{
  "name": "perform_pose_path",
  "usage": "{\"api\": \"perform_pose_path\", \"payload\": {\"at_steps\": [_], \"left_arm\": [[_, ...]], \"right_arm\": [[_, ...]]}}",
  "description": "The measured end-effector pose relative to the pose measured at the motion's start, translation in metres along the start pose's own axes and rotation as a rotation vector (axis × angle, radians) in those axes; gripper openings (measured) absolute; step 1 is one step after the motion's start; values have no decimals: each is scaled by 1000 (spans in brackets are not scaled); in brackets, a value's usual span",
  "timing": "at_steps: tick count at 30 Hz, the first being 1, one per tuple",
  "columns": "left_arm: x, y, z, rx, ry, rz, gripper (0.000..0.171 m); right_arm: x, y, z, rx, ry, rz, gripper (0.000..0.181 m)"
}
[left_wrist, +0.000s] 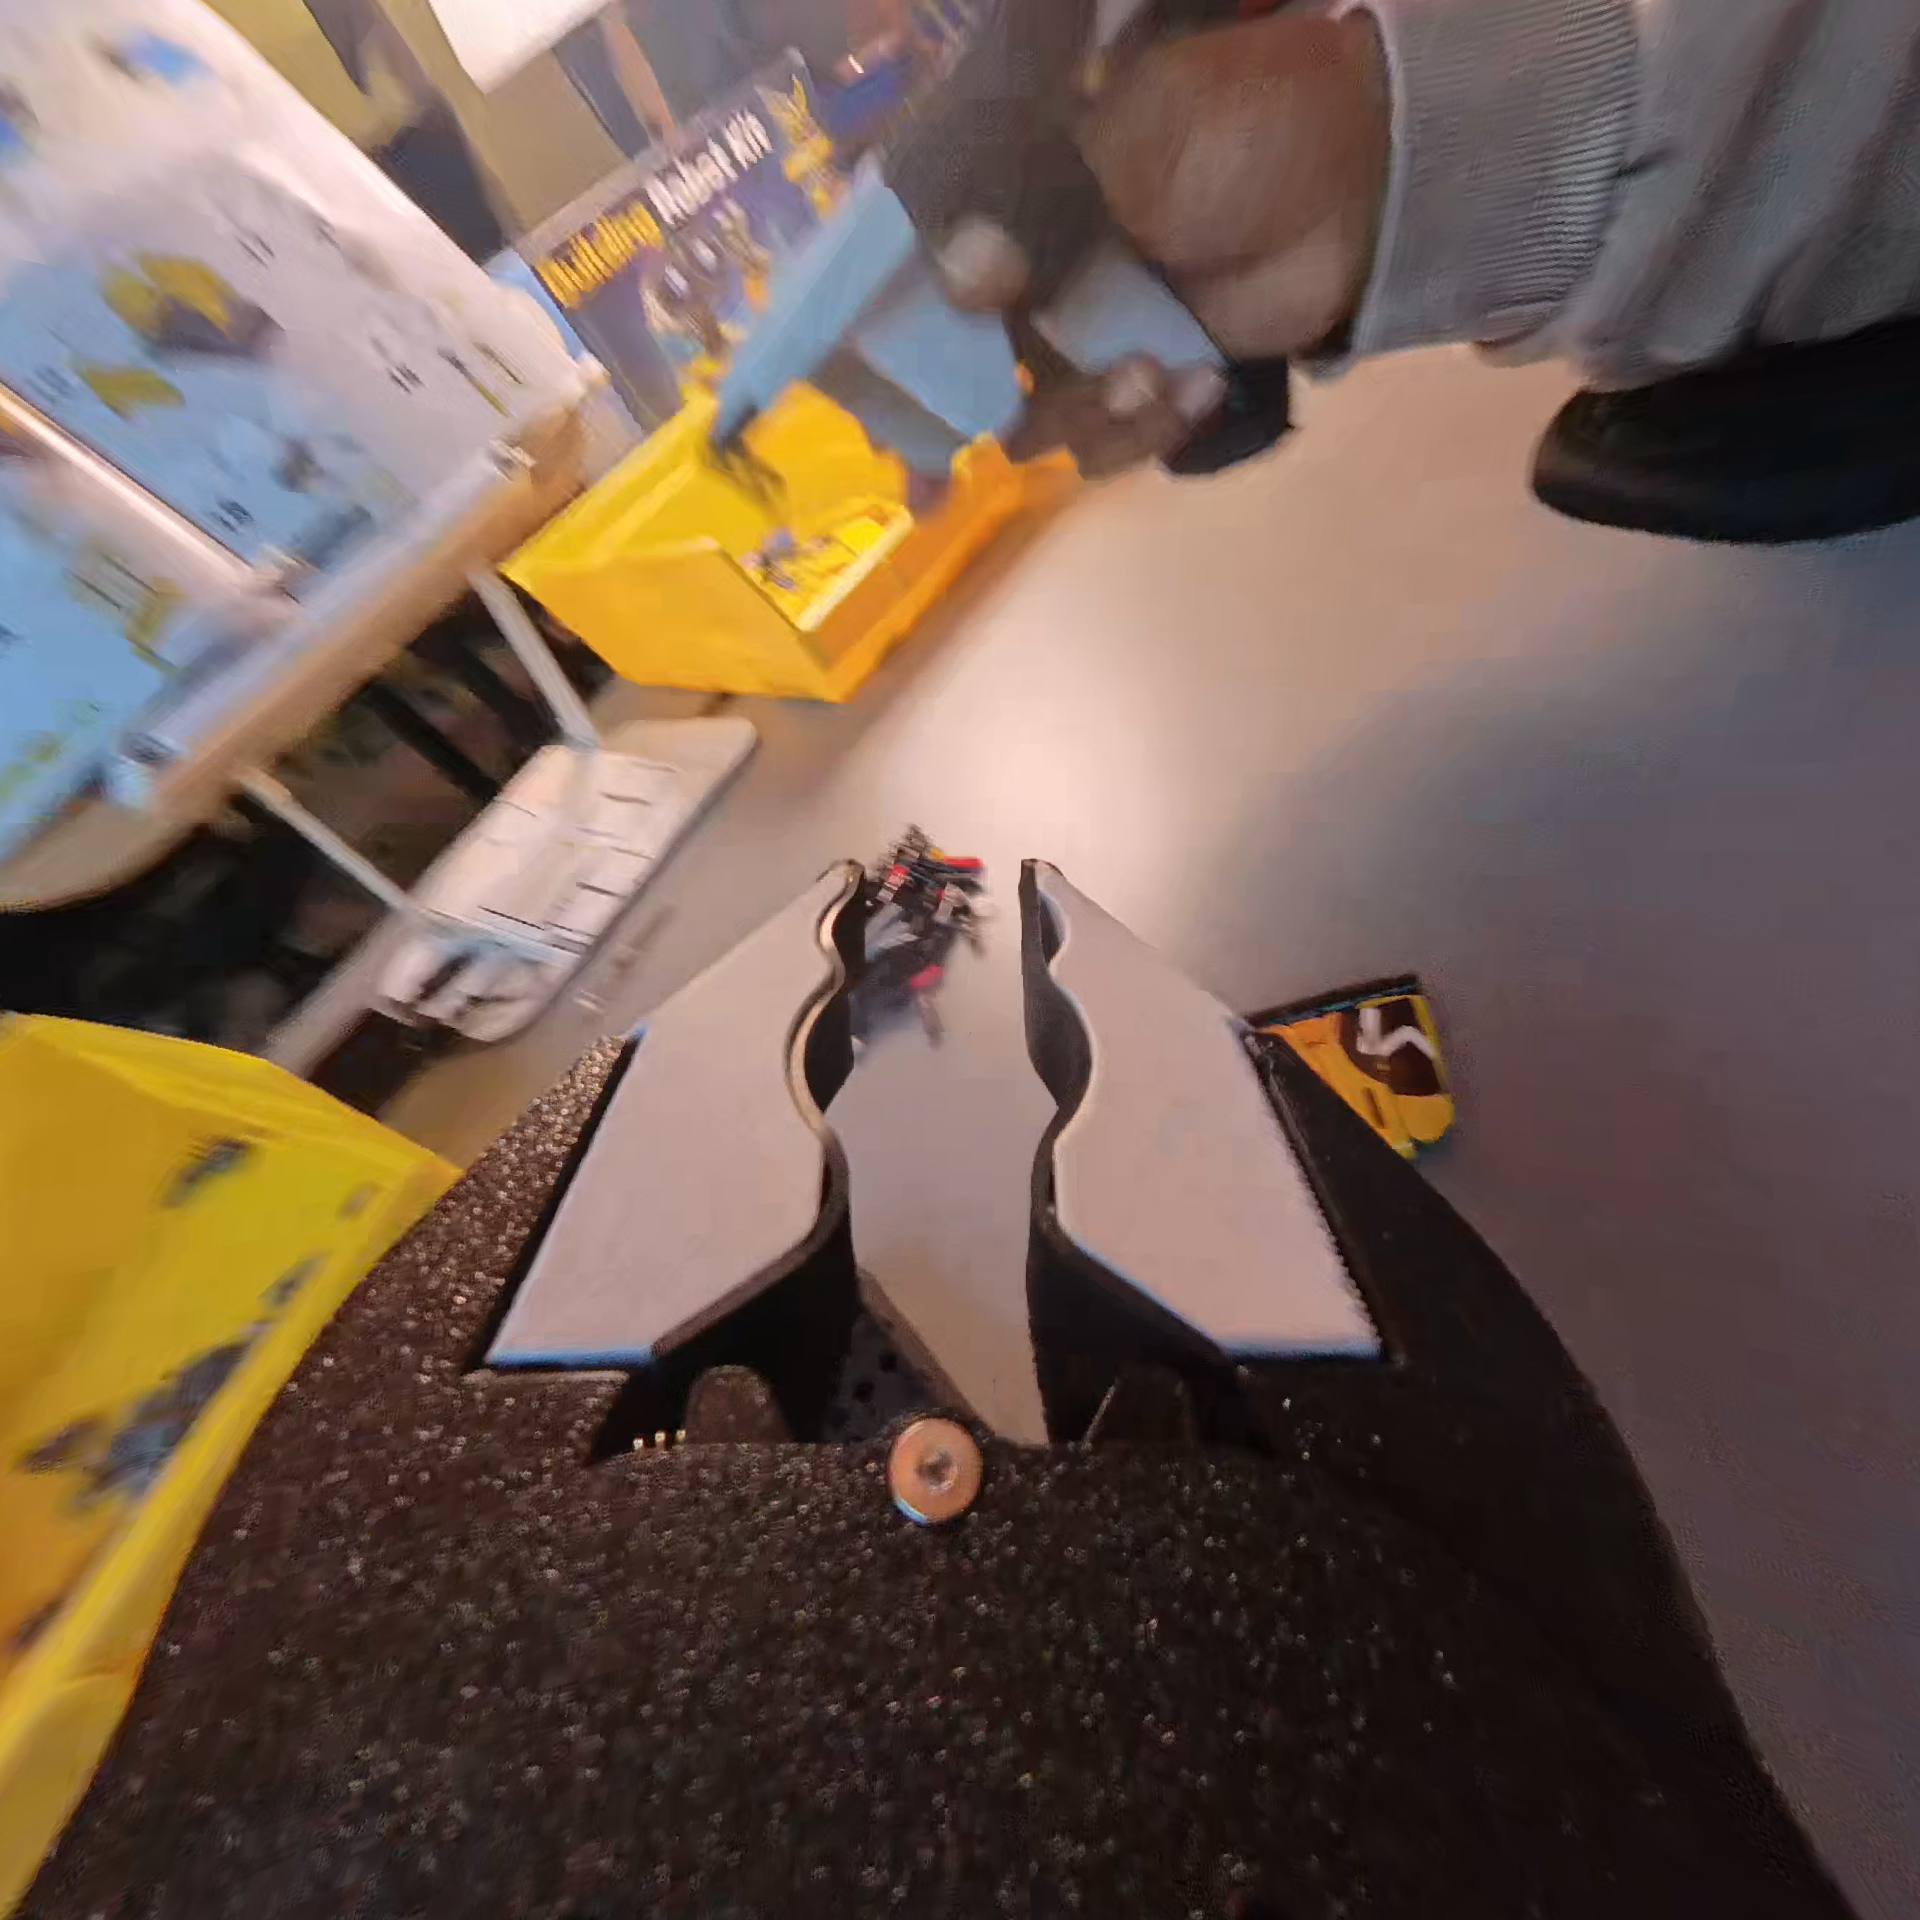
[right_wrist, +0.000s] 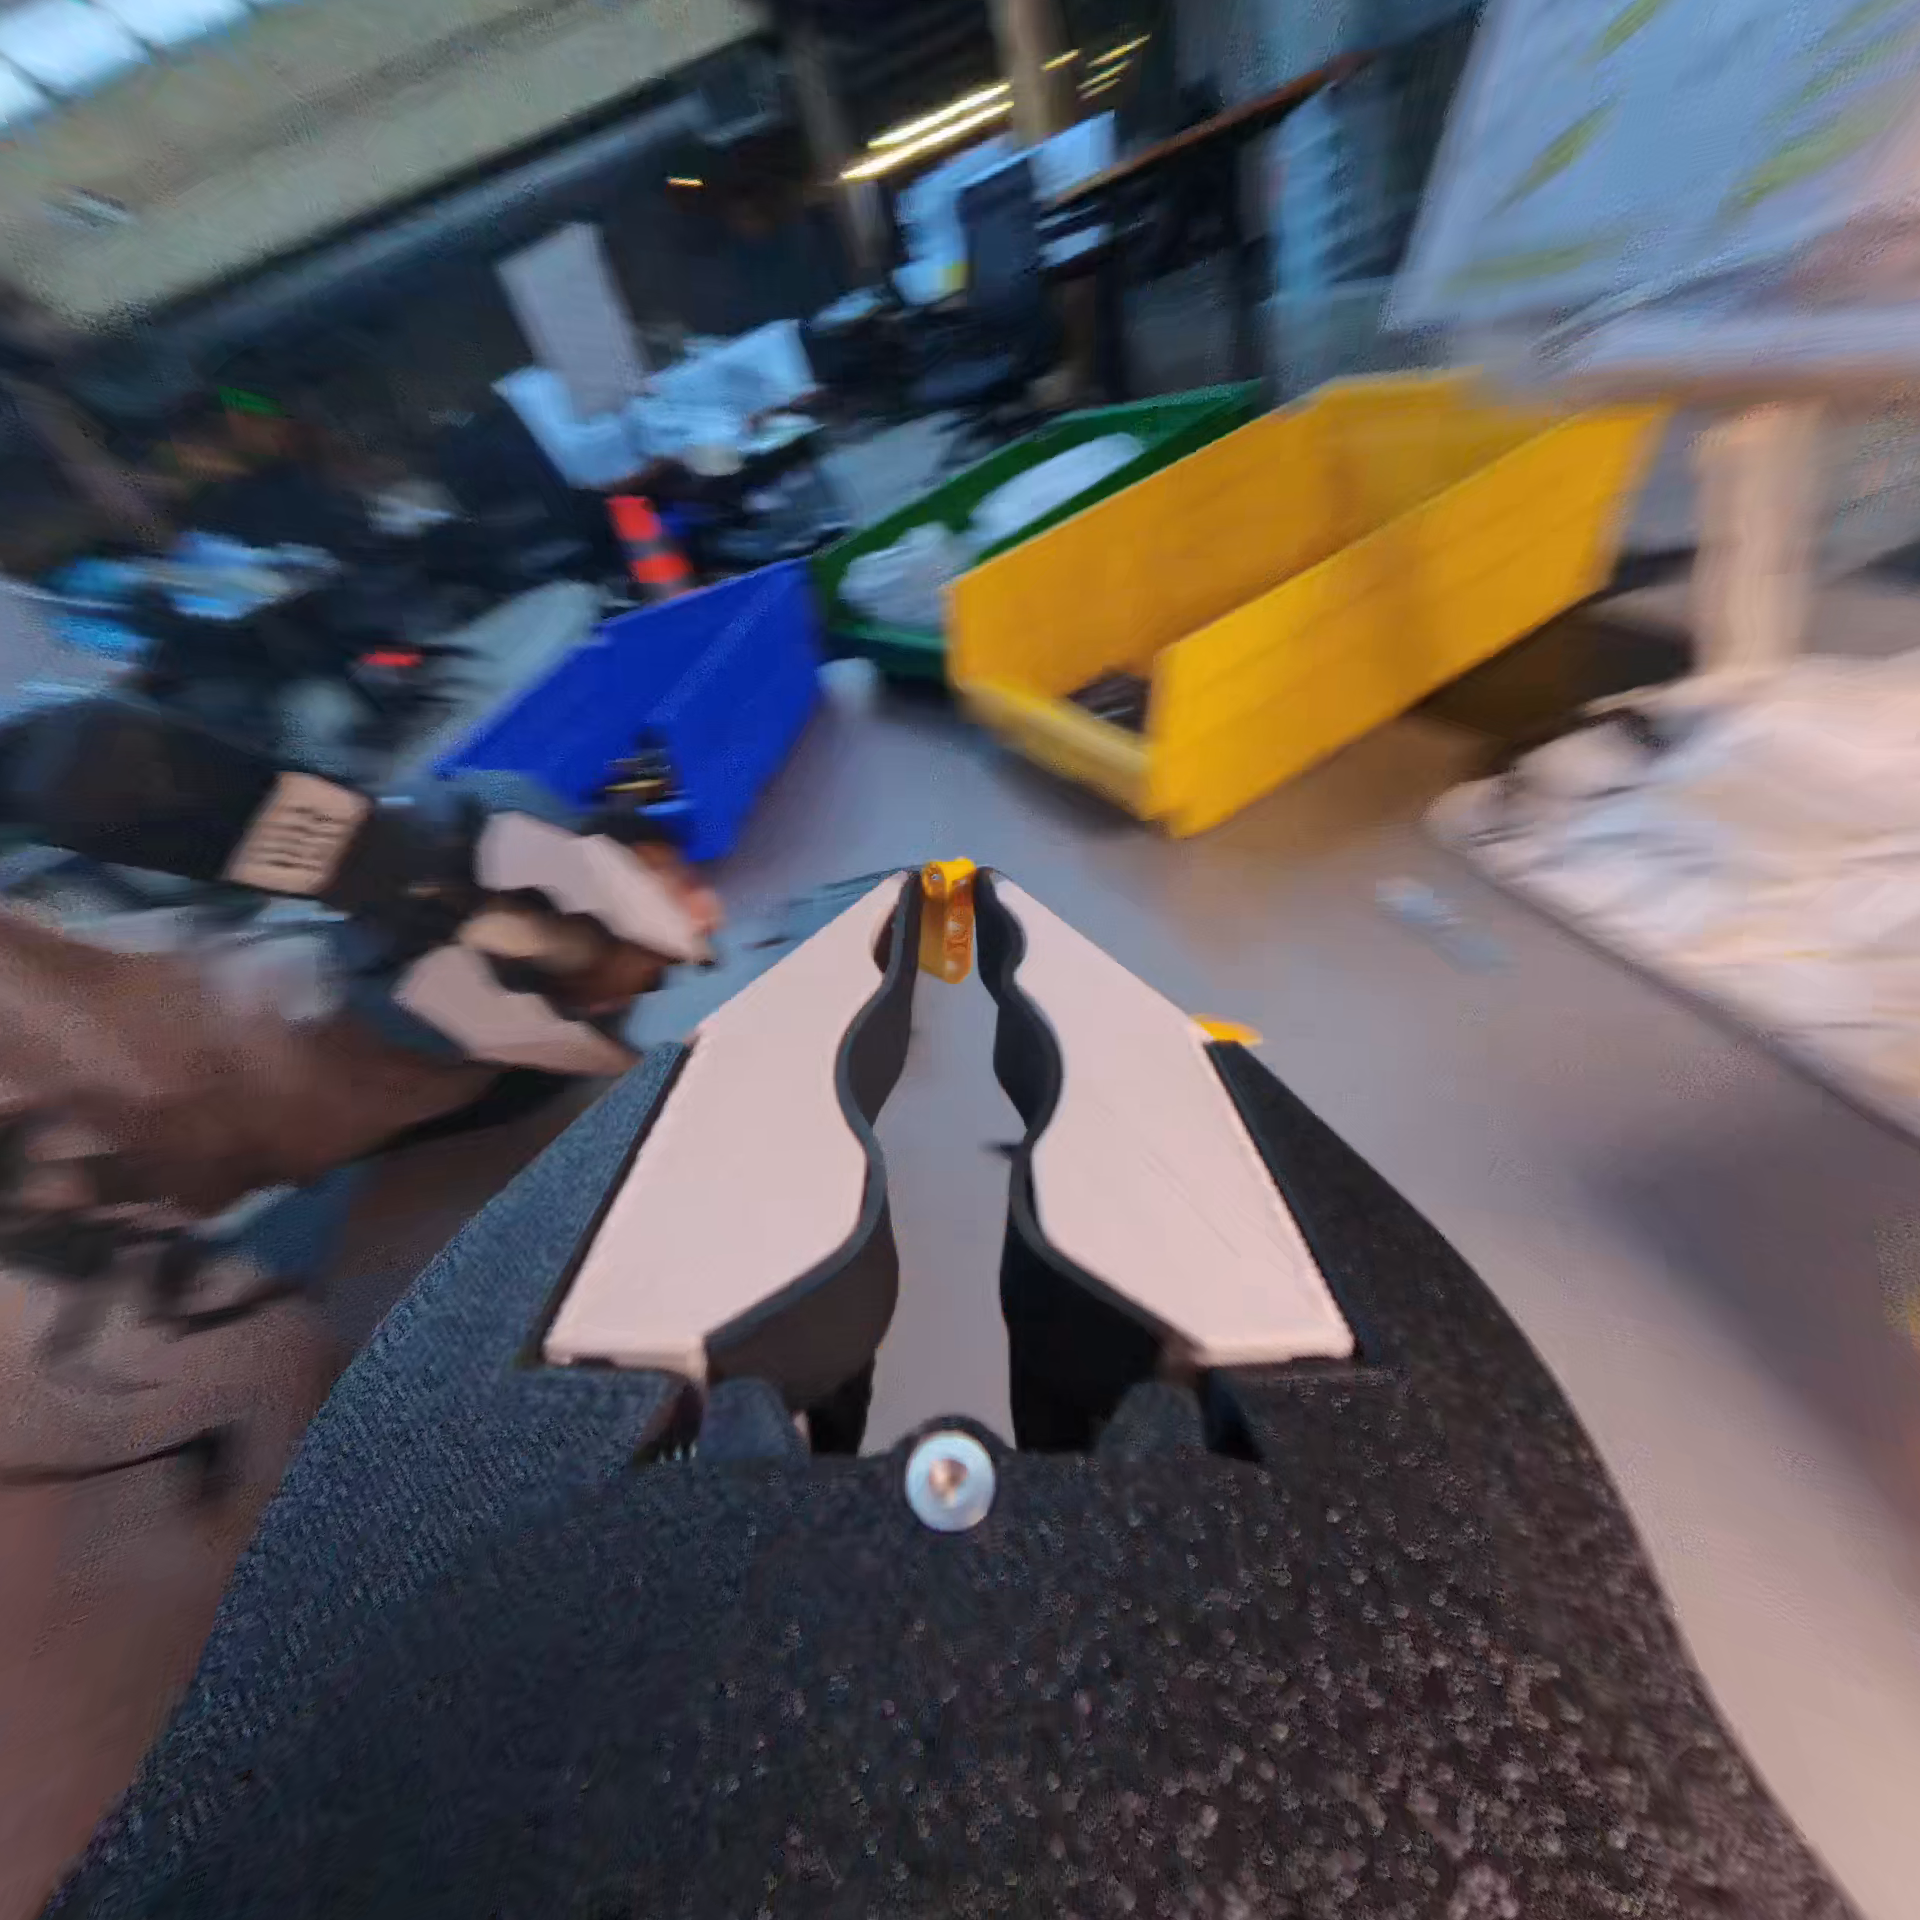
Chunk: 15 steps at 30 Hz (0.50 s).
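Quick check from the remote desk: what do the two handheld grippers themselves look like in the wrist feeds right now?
Both match. The left gripper has a rough, speckled black body, a silver screw at the centre, and two flat pale fingers edged in black with wavy inner faces. The right gripper has the same black body, silver screw and pale fingers with wavy black inner edges. No cables show.

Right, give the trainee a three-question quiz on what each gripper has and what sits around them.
1. True or false: the right gripper is shut on a small orange part.
2. The left gripper is: A) shut on a yellow card, B) open, with a small black and red assembly between its fingertips, C) out of view.
3. Fill in: between the blue bin and the yellow bin on the table stands a ____ bin.

Key: 1 true; 2 B; 3 green.
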<state>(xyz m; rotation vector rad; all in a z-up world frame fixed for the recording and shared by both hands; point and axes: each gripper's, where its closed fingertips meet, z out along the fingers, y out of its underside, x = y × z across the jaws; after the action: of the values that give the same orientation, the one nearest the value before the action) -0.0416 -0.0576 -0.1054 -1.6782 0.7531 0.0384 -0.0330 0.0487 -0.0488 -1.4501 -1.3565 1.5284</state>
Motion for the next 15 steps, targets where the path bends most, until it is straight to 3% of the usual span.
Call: {"api": "perform_pose_path", "payload": {"at_steps": [3, 5, 6, 8, 11, 13, 15], "left_arm": [[29, 22, 3, -125, 282, -255, 38], [41, 37, 4, -227, 371, -351, 49], [48, 43, 3, -268, 413, -372, 51], [58, 49, 4, -313, 452, -391, 52], [74, 57, 7, -382, 492, -381, 55], [86, 60, 8, -428, 517, -366, 62], [96, 63, 9, -461, 520, -339, 65]], "right_arm": [[121, -59, -106, 54, 647, -345, 9], [190, -64, -193, -39, 1025, -435, 9], [216, -56, -230, -76, 1145, -416, 9], [254, -33, -288, -125, 1314, -345, 9], [286, 5, -337, -283, 1466, -291, 17], [285, 5, -338, -253, 1463, -289, 37], [266, -16, -321, -206, 1428, -361, 53]]}}
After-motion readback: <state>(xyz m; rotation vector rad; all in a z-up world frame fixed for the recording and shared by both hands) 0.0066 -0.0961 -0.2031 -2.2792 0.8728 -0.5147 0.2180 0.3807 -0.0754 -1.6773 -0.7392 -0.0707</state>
